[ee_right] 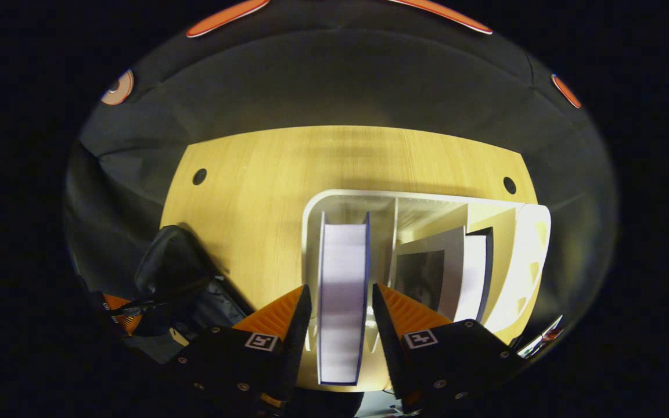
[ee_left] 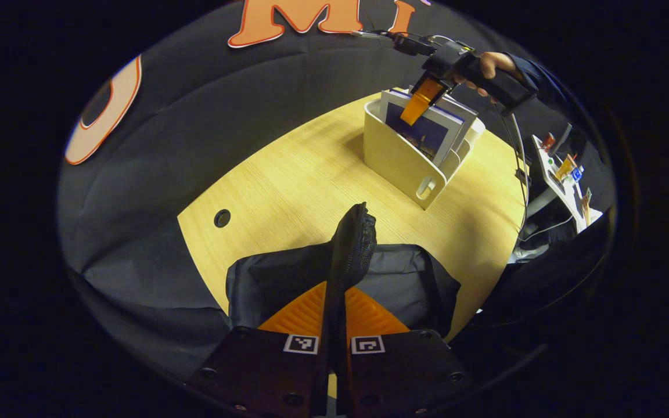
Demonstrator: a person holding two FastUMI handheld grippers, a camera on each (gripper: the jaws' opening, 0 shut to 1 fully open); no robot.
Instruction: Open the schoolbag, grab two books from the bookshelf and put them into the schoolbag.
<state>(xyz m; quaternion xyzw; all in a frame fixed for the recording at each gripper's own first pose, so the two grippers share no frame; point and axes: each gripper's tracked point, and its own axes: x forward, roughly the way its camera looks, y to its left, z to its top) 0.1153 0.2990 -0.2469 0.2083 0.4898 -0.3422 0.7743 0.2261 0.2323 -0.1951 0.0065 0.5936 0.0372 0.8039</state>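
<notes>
A pale wooden desk (ee_left: pixel 288 191) stands before black cloth walls, and on it are a dark schoolbag (ee_left: pixel 340 278) at the near edge and a cream bookshelf (ee_left: pixel 398 157) farther off to the right. In the left gripper view the left gripper (ee_left: pixel 334 313) is clenched on a raised flap of the schoolbag — a dark strip of fabric is pinched between both fingers and stands up from the bag, apparently so that the mouth is kept lifted for the books to come. Whether the bag is fully unzipped cannot be told. In the right gripper view the right gripper (ee_right: pixel 341 316) is seen from above the bookshelf (ee_right: pixel 520 261), its fingers spread on either side of a book (ee_right: pixel 341 290) with a dark blue cover and white page edges; a gap shows on both sides, so the book is straddled, not yet grasped. The book stands upright in the leftmost compartment, its page edges turned up toward the gripper and its long edge running near to far along the divider, which is why it is approached from overhead with the fingers across its thickness. Further books (ee_right: pixel 456 273) lean in the middle compartment. In the left gripper view the right gripper (ee_left: pixel 427 96) is seen poised over the bookshelf, held by a hand (ee_left: pixel 488 64) in a dark sleeve. The first book is judged still to be fetched.
</notes>
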